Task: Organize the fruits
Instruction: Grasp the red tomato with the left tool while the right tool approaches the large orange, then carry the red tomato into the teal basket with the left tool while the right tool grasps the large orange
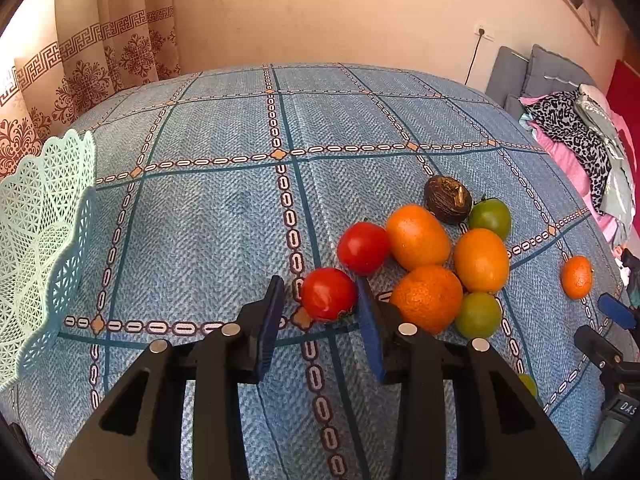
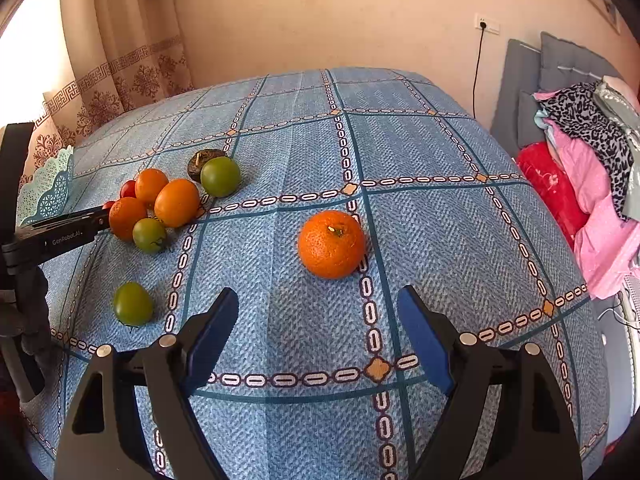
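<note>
My left gripper (image 1: 320, 284) is open, its fingers either side of a red tomato (image 1: 328, 294); the right finger touches it and a gap shows on the left. Behind lie a second red tomato (image 1: 363, 247), three orange fruits (image 1: 418, 237), two green tomatoes (image 1: 478, 315) and a dark brown fruit (image 1: 448, 199). My right gripper (image 2: 318, 294) is open and holds nothing, just short of a lone orange mandarin (image 2: 331, 244). A single green tomato (image 2: 133, 304) lies apart at the left. A mint lattice basket (image 1: 40, 240) stands at the far left.
A blue checked cloth (image 2: 440, 240) covers the table. Curtains (image 1: 100, 60) hang behind the basket. Piled clothes (image 2: 600, 184) and grey cushions (image 2: 520, 92) lie off the right edge. A black cable (image 2: 478, 72) runs down the wall.
</note>
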The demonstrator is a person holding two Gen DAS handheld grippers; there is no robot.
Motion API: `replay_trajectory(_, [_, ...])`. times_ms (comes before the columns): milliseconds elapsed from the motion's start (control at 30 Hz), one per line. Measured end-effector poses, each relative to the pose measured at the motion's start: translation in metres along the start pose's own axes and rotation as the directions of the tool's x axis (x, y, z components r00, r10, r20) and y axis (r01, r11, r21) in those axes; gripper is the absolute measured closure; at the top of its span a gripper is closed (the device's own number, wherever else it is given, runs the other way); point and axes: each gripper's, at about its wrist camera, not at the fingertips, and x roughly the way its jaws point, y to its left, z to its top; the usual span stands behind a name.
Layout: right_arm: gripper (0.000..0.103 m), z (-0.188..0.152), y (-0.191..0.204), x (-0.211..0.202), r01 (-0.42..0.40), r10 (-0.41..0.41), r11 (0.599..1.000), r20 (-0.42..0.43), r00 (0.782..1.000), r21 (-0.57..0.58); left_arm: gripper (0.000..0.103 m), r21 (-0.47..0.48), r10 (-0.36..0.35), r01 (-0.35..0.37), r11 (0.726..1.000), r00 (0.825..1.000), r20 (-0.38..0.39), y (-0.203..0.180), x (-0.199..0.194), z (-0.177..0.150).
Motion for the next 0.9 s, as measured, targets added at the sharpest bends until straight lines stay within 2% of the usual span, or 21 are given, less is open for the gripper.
replay_trajectory(100, [0.028, 0.002, -0.004, 0.005, -0.010, 0.010, 1.000, -0.015, 1.000, 0.023, 0.076, 0.011, -0.021, 0.020, 1.000, 1.000, 0.021, -0.003, -0.003, -0.004])
replay_trajectory(200, [0.032, 0.004, -0.007, 0.007, -0.010, 0.011, 0.999, -0.016, 1.000, 0.040, 0.076, 0.006, -0.027, 0.027, 1.000, 0.998, 0.050, -0.001, -0.009, -0.007])
replay_trajectory(400, [0.036, 0.014, -0.013, 0.012, -0.014, 0.015, 0.997, -0.012, 1.000, 0.079, 0.076, 0.028, 0.013, -0.016, 0.999, 0.993, 0.114, -0.006, -0.024, -0.013])
replay_trajectory(533, [0.043, 0.024, -0.013, 0.018, -0.012, 0.013, 0.995, -0.008, 1.000, 0.095, 0.076, 0.014, 0.012, -0.014, 1.000, 0.993, 0.119, -0.008, -0.029, -0.015])
replay_trajectory(800, [0.064, 0.028, -0.007, 0.031, 0.017, -0.016, 0.997, -0.015, 1.000, 0.069, 0.076, -0.031, 0.015, -0.012, 0.999, 0.993, 0.117, 0.005, -0.032, -0.013])
replay_trajectory(900, [0.065, 0.027, -0.002, 0.029, 0.036, -0.036, 0.998, -0.010, 0.999, 0.055, 0.076, -0.042, 0.019, -0.014, 0.999, 0.992, 0.121, 0.007, -0.035, -0.013])
